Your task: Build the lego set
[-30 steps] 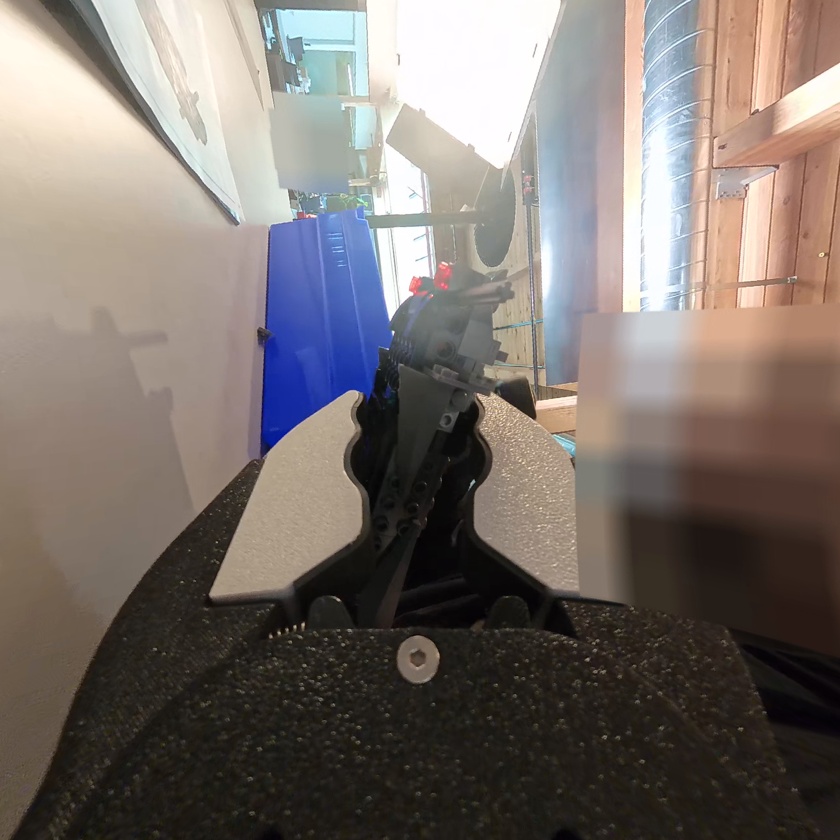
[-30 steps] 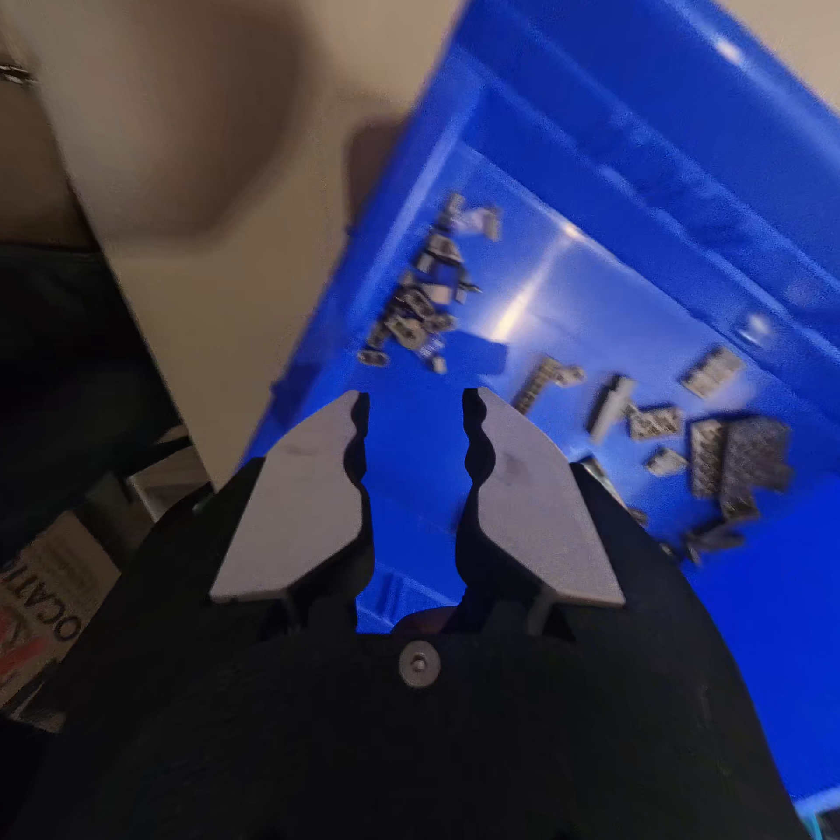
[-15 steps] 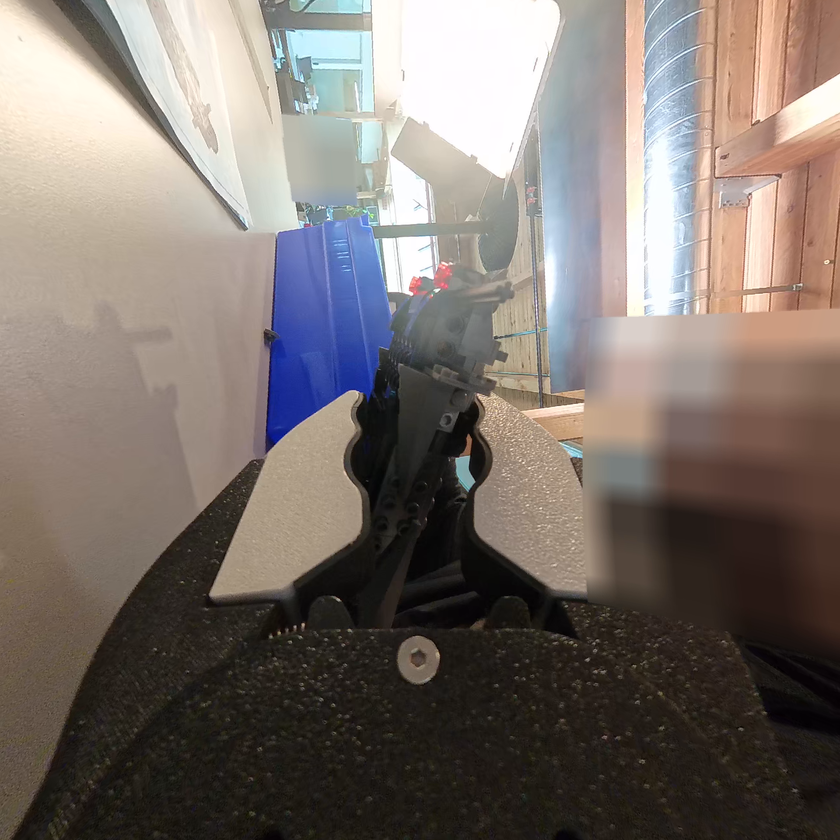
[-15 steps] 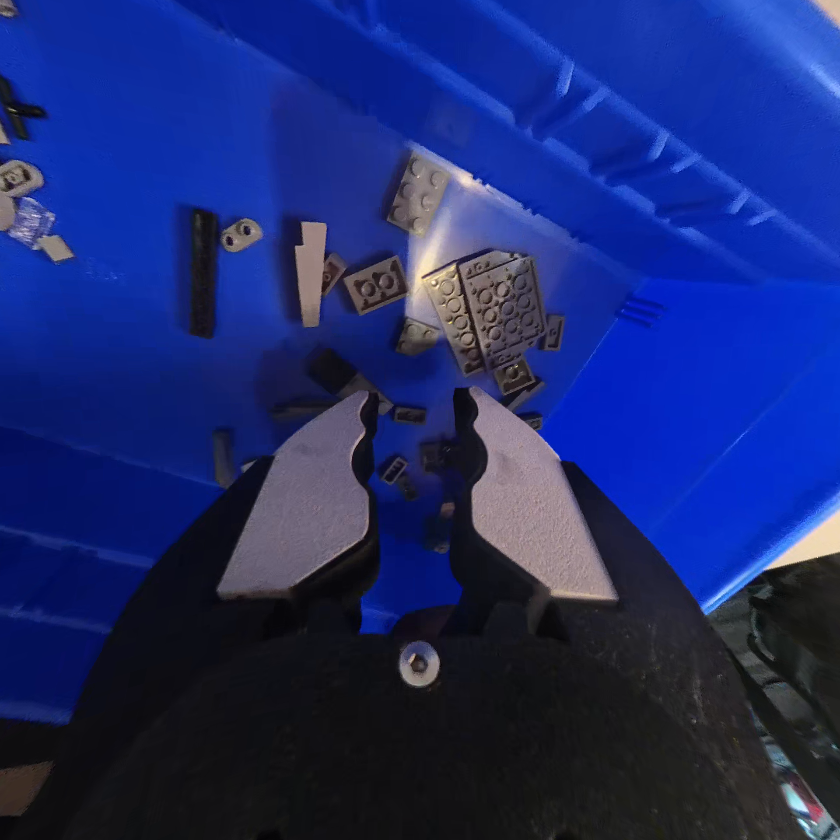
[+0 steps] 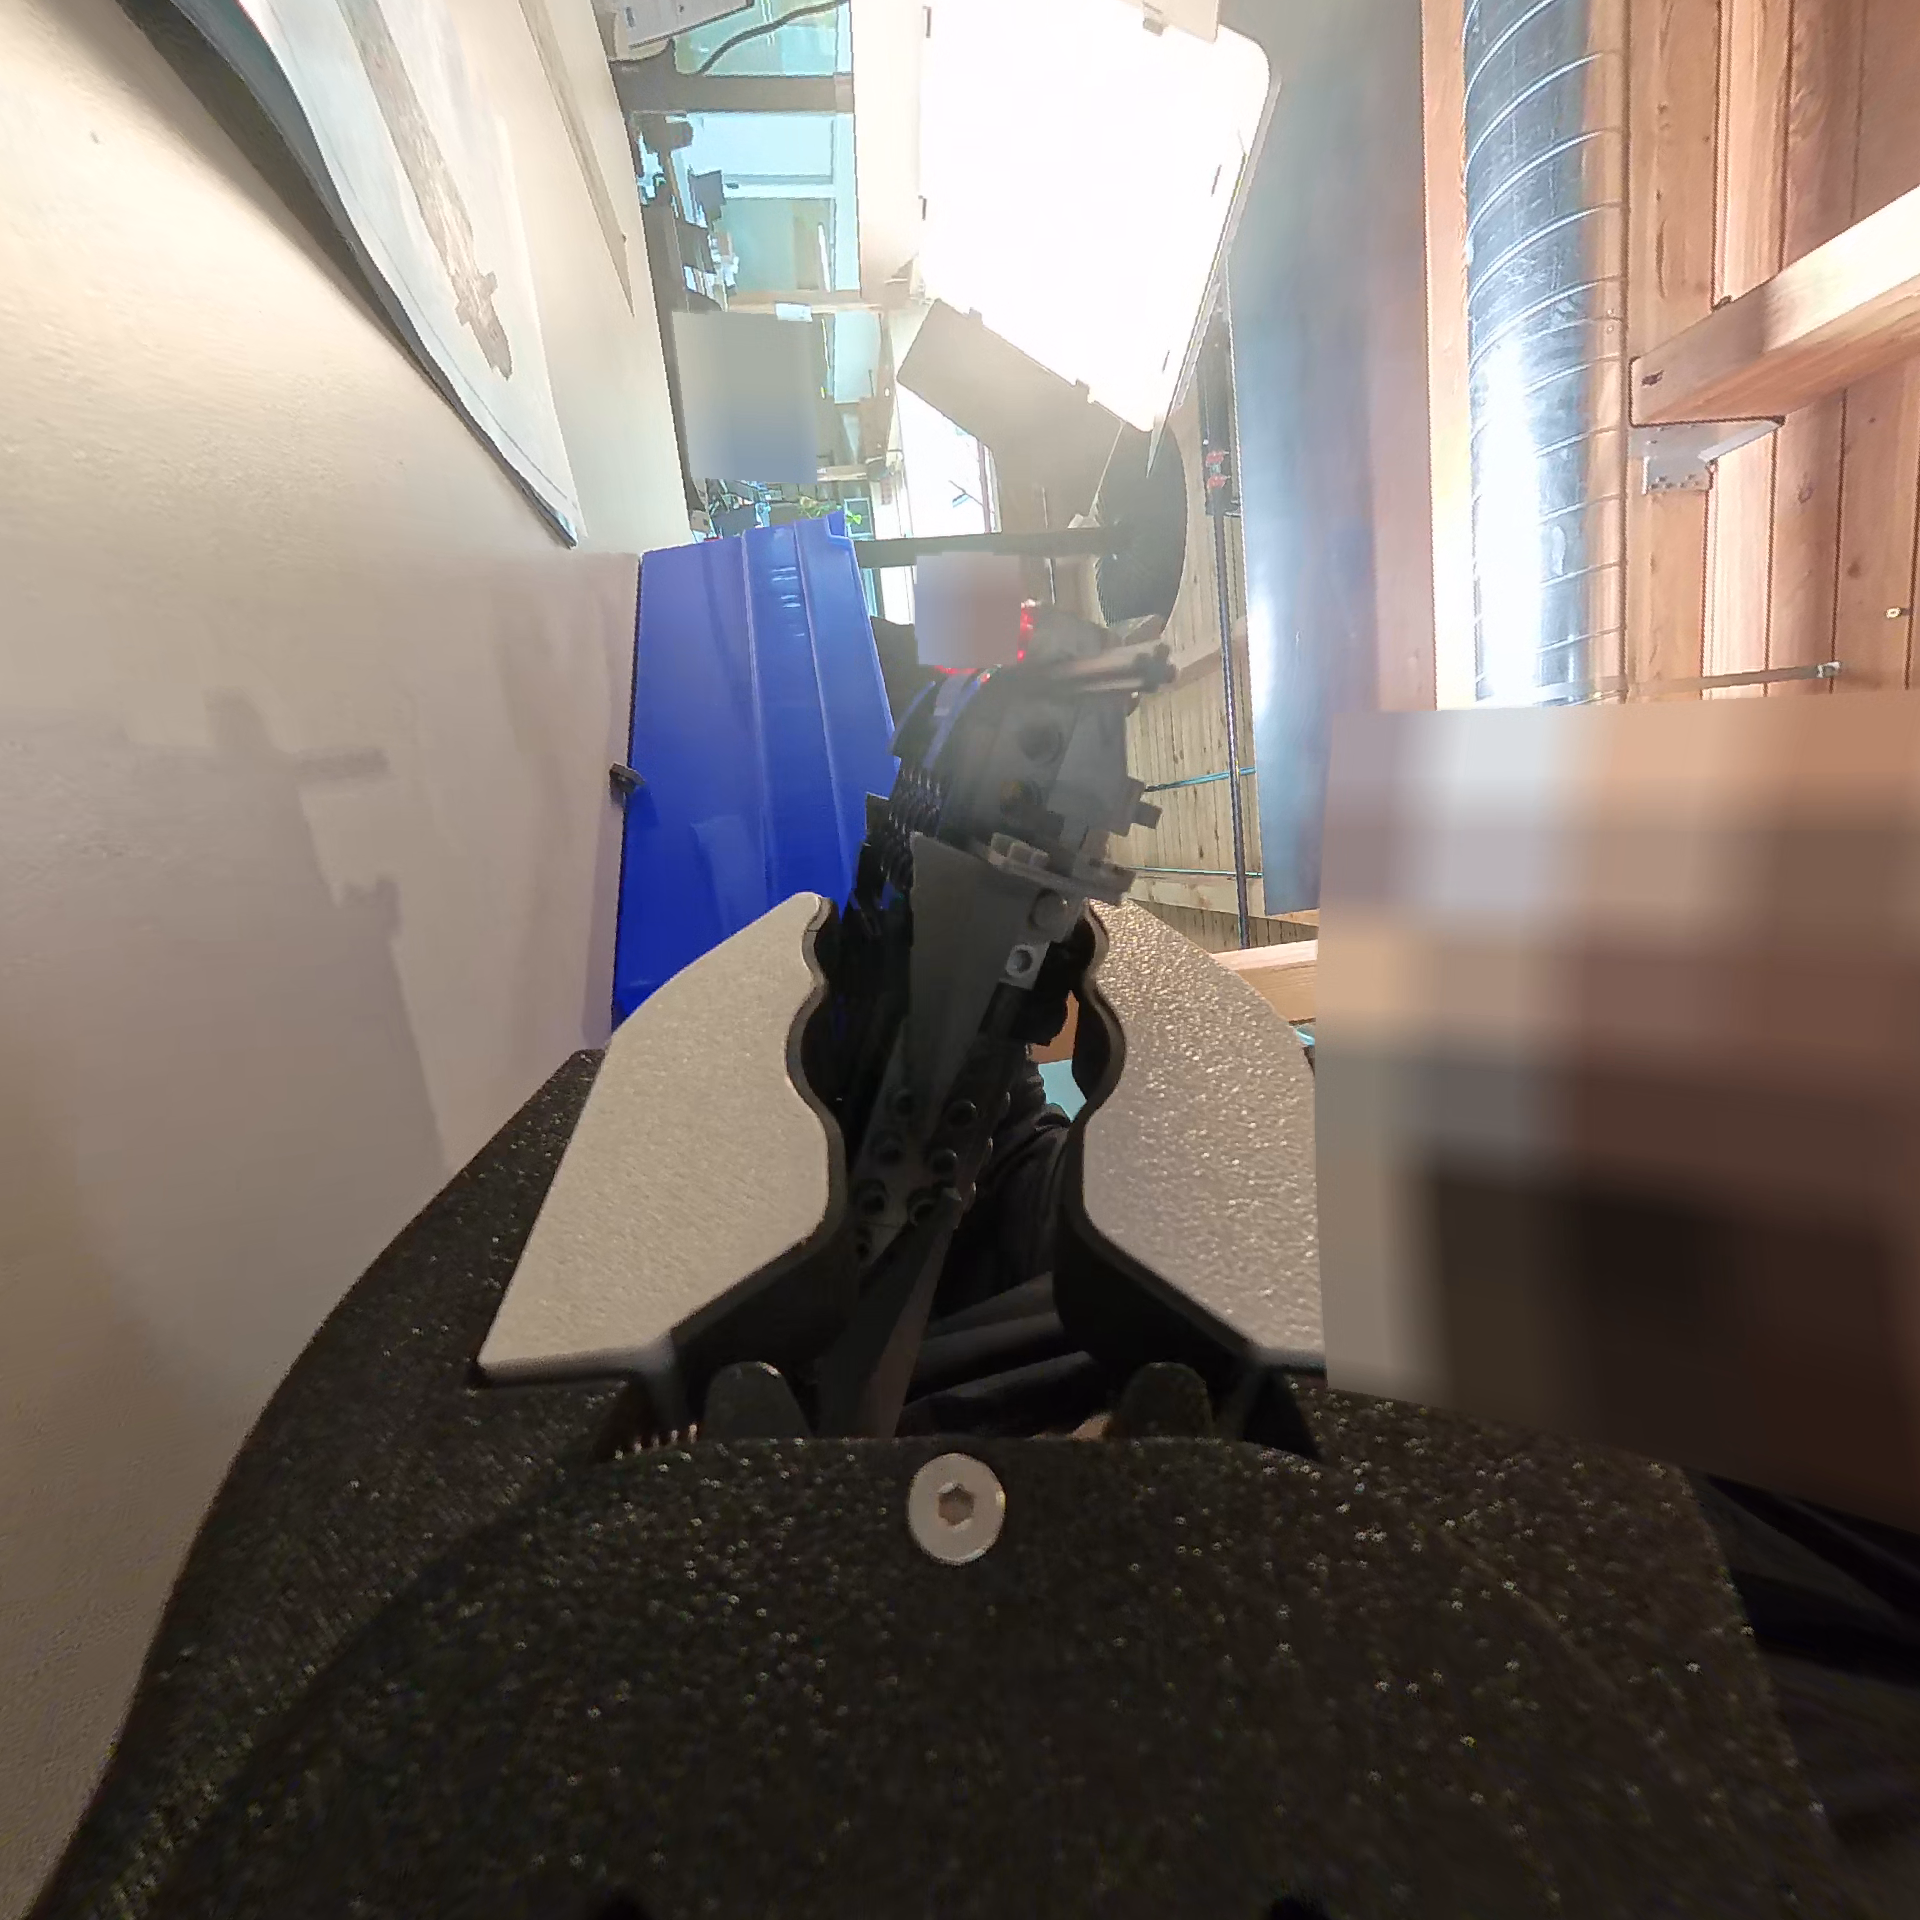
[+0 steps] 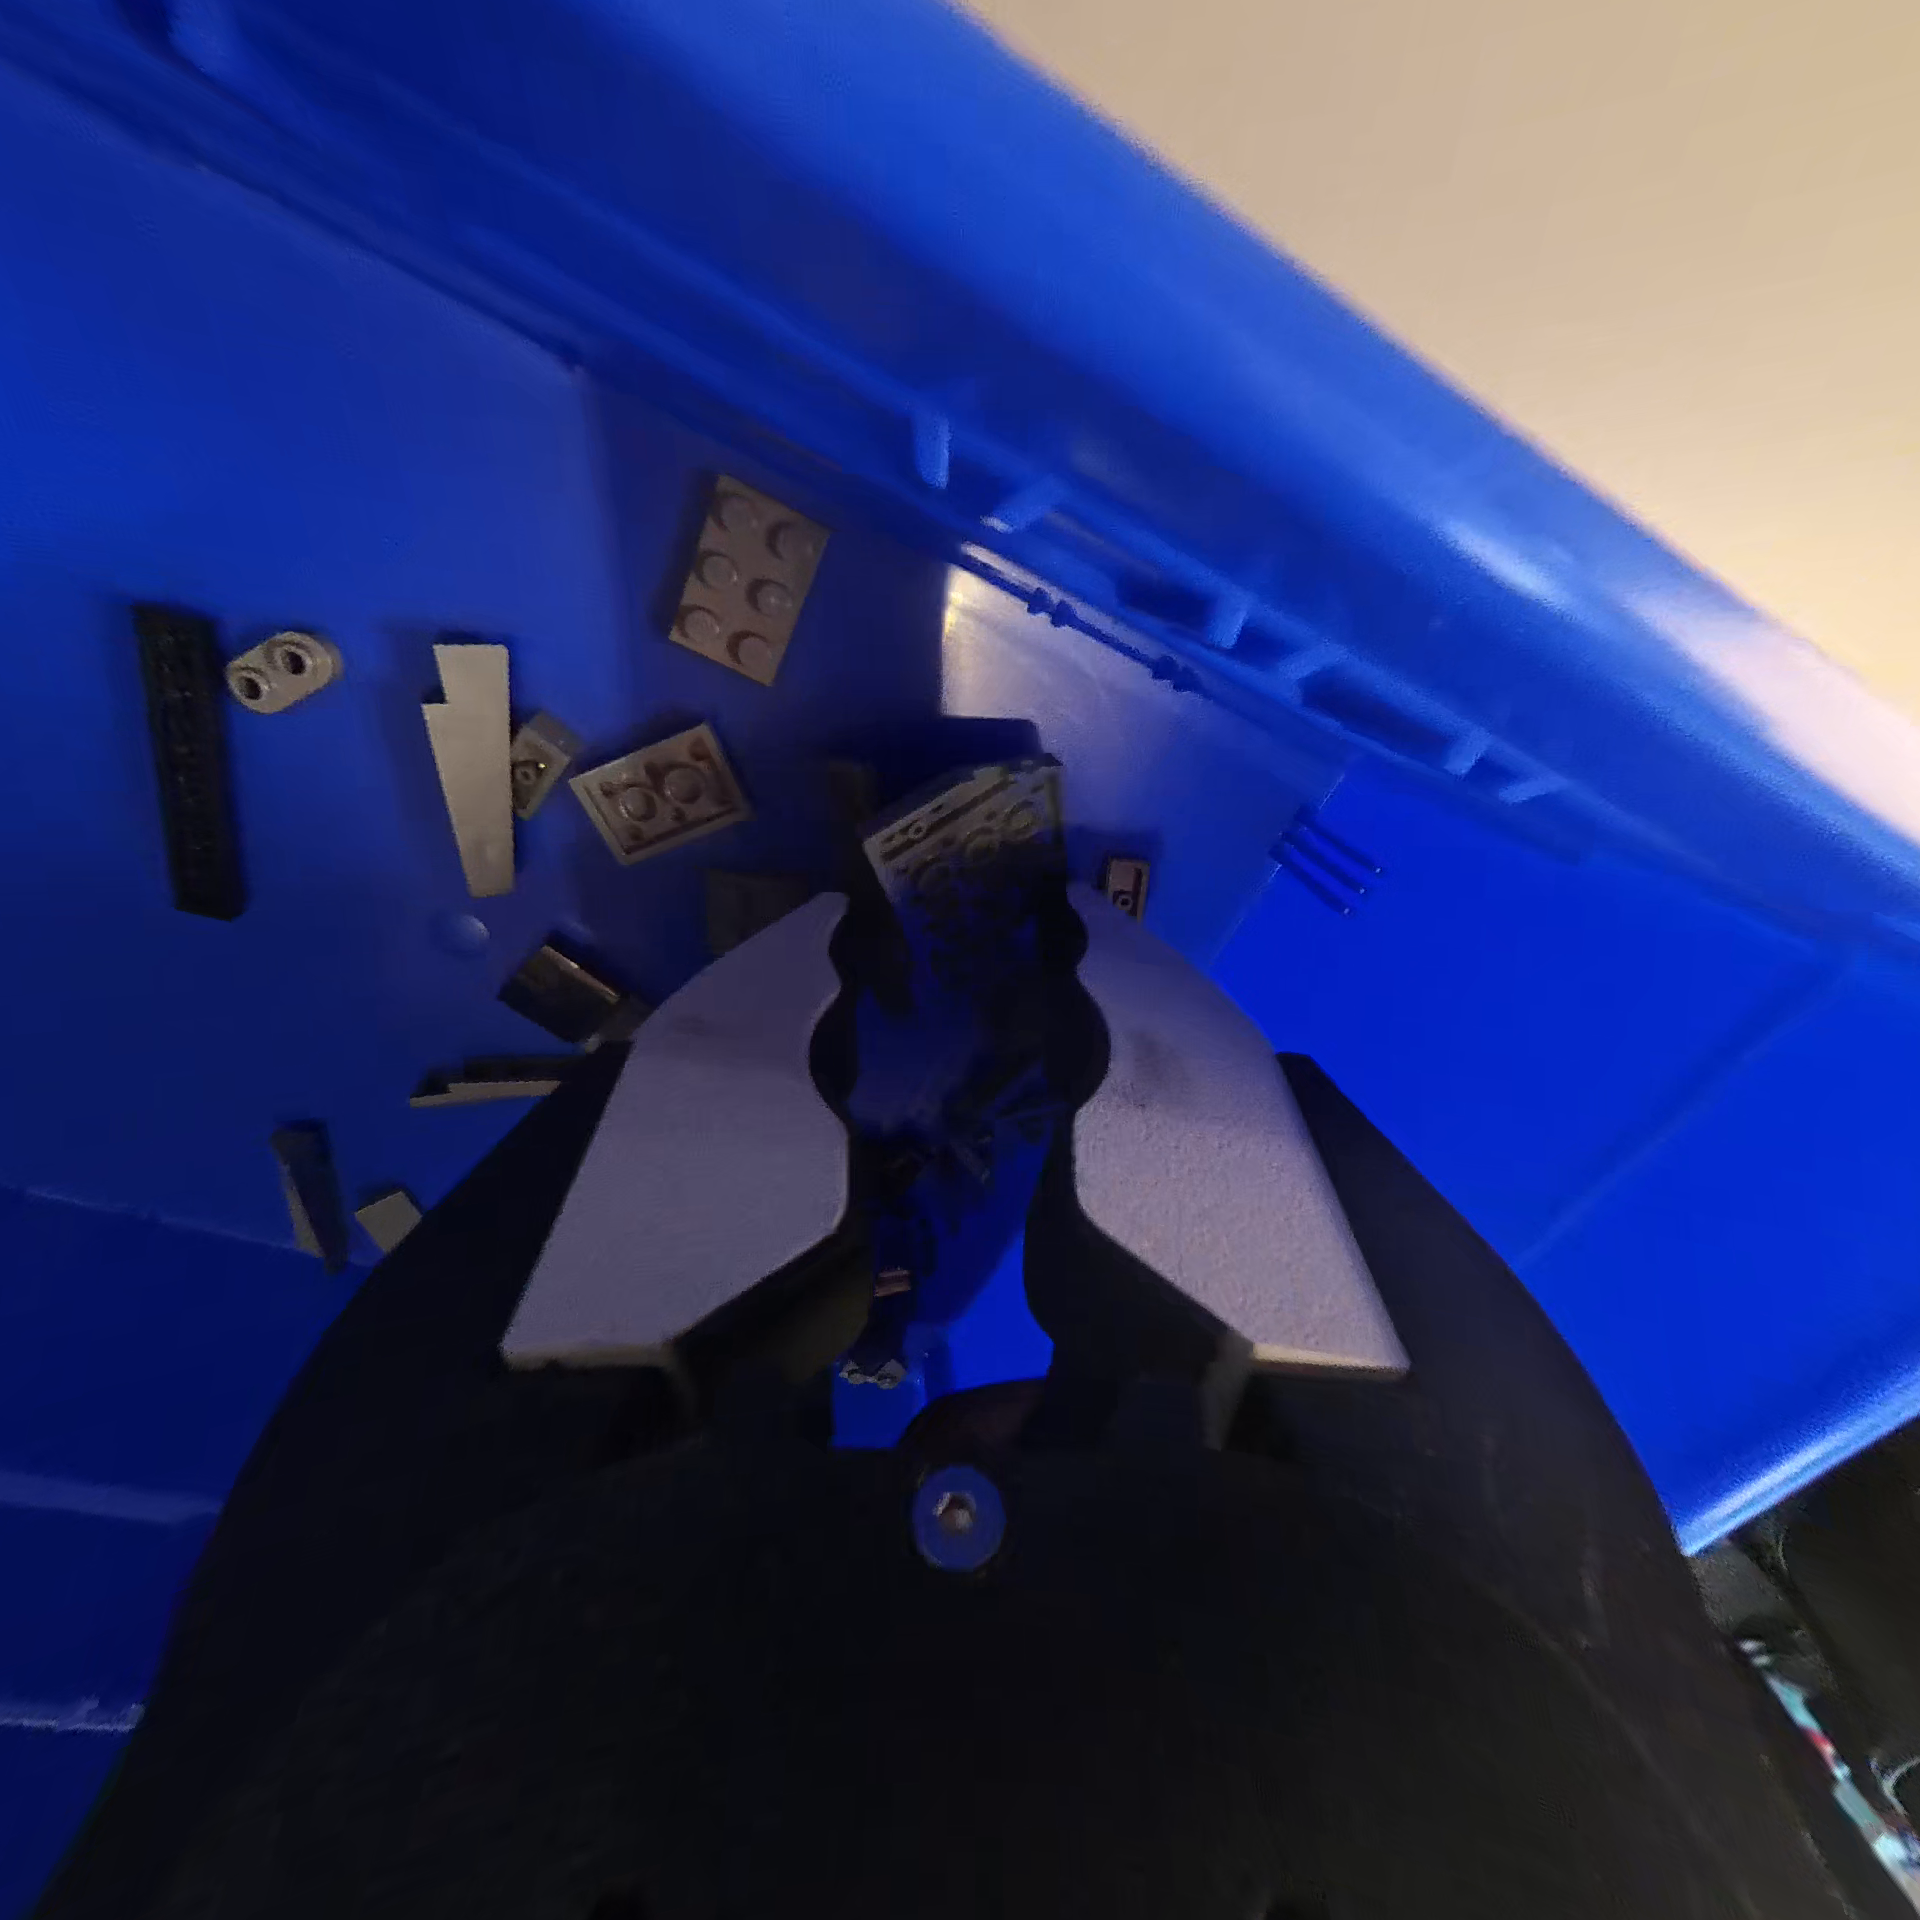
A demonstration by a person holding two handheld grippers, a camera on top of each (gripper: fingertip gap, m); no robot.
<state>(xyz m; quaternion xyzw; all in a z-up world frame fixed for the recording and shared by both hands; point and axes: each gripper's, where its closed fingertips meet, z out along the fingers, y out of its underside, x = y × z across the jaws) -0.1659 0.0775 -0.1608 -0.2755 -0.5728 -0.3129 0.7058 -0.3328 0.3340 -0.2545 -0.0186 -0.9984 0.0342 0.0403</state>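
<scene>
Blue plastic bin, seen from above in the right wrist view: loose toy building-brick pieces scattered over its floor. Among them a grey six-stud plate, a grey four-stud plate, a pale wedge piece, a black strip and a small two-hole rounded piece. More small grey bits lie toward the near wall. The same bin shows in the left wrist view against a light wall.

Right gripper: down inside the bin, fingers at a narrow spread, closed on a grey studded plate that sticks up tilted between the tips. The lower part of the plate is in shadow, so pad contact is hard to read there.

Left gripper: outside the bin, fingers part-way apart and clamped on a dark grey brick-built model. The model has a long wedge body, a black toothed part, a bundle of rods at the top and red bits at its far end.
</scene>
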